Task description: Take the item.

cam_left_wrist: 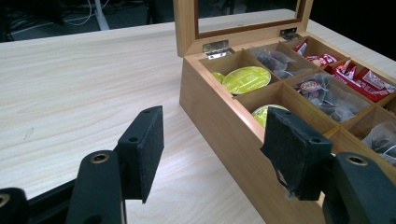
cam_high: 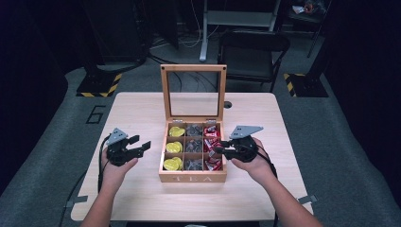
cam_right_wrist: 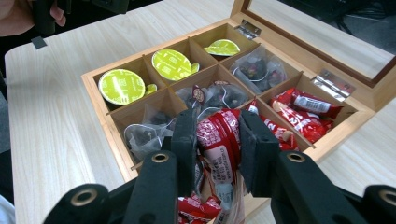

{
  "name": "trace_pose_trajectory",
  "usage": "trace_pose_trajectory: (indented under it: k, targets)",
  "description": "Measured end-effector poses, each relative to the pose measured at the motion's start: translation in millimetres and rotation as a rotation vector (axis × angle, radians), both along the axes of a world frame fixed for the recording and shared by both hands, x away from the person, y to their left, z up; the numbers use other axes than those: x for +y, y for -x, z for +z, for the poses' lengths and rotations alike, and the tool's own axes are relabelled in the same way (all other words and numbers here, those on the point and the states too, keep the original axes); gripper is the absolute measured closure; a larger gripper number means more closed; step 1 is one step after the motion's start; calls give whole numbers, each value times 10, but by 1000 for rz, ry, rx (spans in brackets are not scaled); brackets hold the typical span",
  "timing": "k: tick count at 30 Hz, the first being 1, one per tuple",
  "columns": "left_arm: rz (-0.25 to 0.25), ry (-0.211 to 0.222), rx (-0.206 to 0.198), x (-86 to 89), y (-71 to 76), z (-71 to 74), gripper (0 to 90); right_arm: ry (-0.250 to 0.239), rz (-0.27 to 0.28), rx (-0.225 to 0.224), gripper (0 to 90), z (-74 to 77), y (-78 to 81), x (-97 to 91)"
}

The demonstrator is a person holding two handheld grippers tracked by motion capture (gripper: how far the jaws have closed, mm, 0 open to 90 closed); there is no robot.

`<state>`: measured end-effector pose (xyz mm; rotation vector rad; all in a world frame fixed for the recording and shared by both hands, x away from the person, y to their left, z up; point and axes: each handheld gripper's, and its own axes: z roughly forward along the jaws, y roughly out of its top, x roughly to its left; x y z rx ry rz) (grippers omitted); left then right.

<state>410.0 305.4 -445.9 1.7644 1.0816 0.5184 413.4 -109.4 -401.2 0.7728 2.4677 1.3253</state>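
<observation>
Right gripper view has the clearest look: the right gripper (cam_right_wrist: pixel 218 140) has its fingers (cam_right_wrist: pixel 184 140) pinching a red packet (cam_right_wrist: pixel 219 144) from both sides. The packet's long axis runs straight along the fingers, one end poking out toward the middle of the box, the other end down by the gripper body. It sits just above the red-packet compartment nearest the front right corner of the tea box (cam_right_wrist: pixel 105 109), with more red packets (cam_right_wrist: pixel 303 109) lying in the compartments behind it.

Left gripper (cam_left_wrist: pixel 212 154) is just hanging out with its fingers spread and nothing between them, right beside the box's left wall, over bare wood.

The box itself is a three-by-three grid: yellow-green capsules (cam_right_wrist: pixel 122 86) down the left column, clear tea sachets (cam_right_wrist: pixel 254 70) in the middle, red packets on the right. Its glass lid (cam_high: pixel 193 92) stands upright at the back, and the front says TEA.

The box sits about centre on a light wood worktop (cam_high: pixel 142 109), closer to the near edge. Around it there's grey floor, a dark chair (cam_high: pixel 250 56) past the far edge, and hazard-striped bases (cam_high: pixel 99 85) off the far corners.
</observation>
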Motion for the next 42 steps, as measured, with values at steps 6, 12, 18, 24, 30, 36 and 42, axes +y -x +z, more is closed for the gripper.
trace_pose_trajectory:
  k: [6, 12, 18, 24, 30, 36, 42]
  targets:
    - [0, 0, 3, 11, 2, 2, 384, -7, -19, -9, 694, 21, -17, -42]
    - [4, 1, 1, 18, 8, 5, 383, -8, -39, -12, 694, 44, -36, -109]
    - [5, 3, 1, 14, 13, 4, 384, -11, -74, -15, 694, 54, -61, -206]
    - [9, 4, -1, 9, 9, -2, 383, -7, -99, -22, 694, 63, -99, -303]
    - [5, 1, 2, 18, 8, -1, 383, -12, -130, -18, 694, 70, -123, -383]
    - [11, 6, 1, 19, 9, -4, 383, -5, -163, -20, 694, 44, -163, -466]
    - [9, 3, 5, 21, 8, -7, 383, 2, -196, -22, 694, -7, -200, -539]
